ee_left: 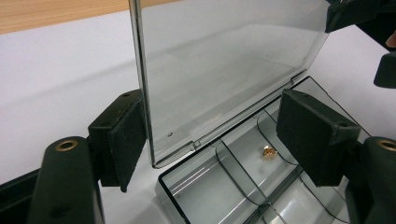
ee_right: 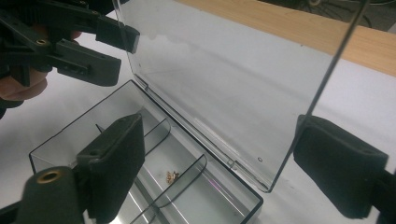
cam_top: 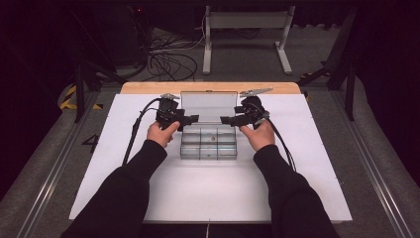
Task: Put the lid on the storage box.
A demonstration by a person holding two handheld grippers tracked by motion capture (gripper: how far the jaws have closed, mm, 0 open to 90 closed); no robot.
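Standing mid-table (cam_top: 124,188), the clear plastic organizer box (cam_top: 208,148) has its lid (cam_top: 208,105) raised upright, and my left gripper (cam_top: 192,118) straddles the lid's left edge with fingers (ee_left: 122,140) apart, one pad just beside it. My right gripper (cam_top: 226,119) straddles the right edge, also unclamped. Light, rigid and slick, the lid is best pinched at those side edges, gently; a small gold piece (ee_left: 268,151) lies in one compartment.

The box (cam_top: 208,144) lies mid-table (cam_top: 317,163) between both grippers — lid (cam_top: 208,105) upright behind, a small piece (ee_left: 269,151) in a rear compartment.
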